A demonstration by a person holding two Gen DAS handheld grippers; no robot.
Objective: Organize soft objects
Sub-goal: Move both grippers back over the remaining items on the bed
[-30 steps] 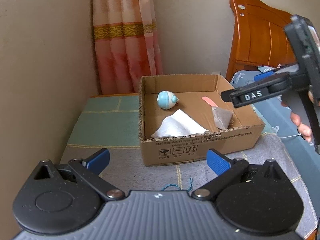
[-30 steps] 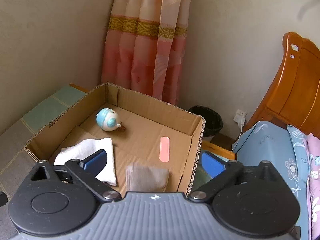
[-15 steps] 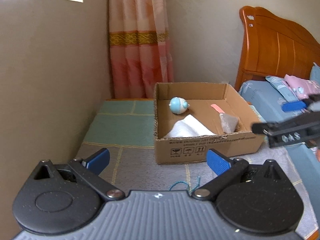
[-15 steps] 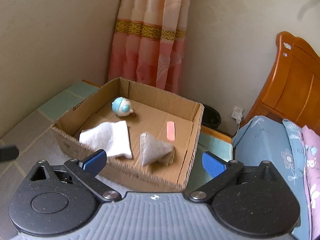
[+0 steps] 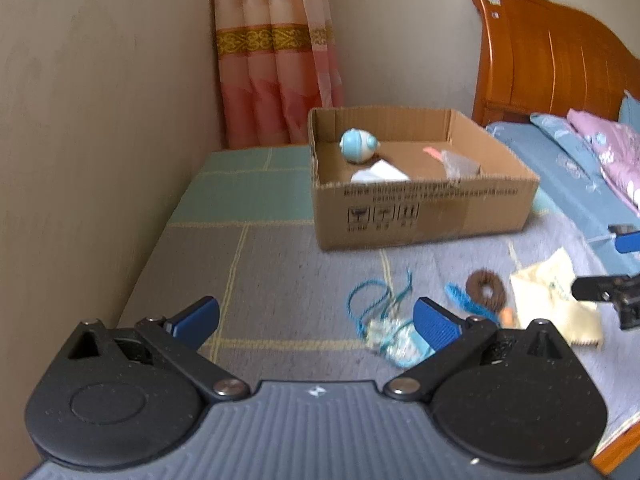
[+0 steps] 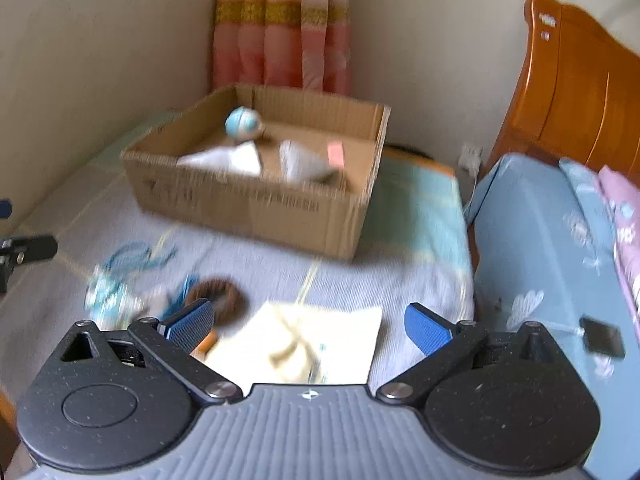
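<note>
cream cloth (image 6: 304, 342) lying flat, brown scrunchie (image 5: 486, 289) beside

The left gripper (image 5: 316, 318) is wide open at the bottom of the picture, holding nothing. A cardboard box (image 5: 424, 216) sits in the middle, with a blue ball toy (image 5: 357, 146) and a white cloth (image 5: 379, 172) inside. Lower right lie blue string (image 5: 380, 300), a brown hair tie (image 5: 486, 289) and a pale yellow cloth (image 5: 548, 296)

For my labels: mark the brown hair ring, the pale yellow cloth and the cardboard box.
brown hair ring (image 5: 486, 289): left wrist view, on its fuzzy band.
pale yellow cloth (image 6: 320, 336): right wrist view, its middle.
cardboard box (image 5: 424, 216): left wrist view, front wall.
</note>
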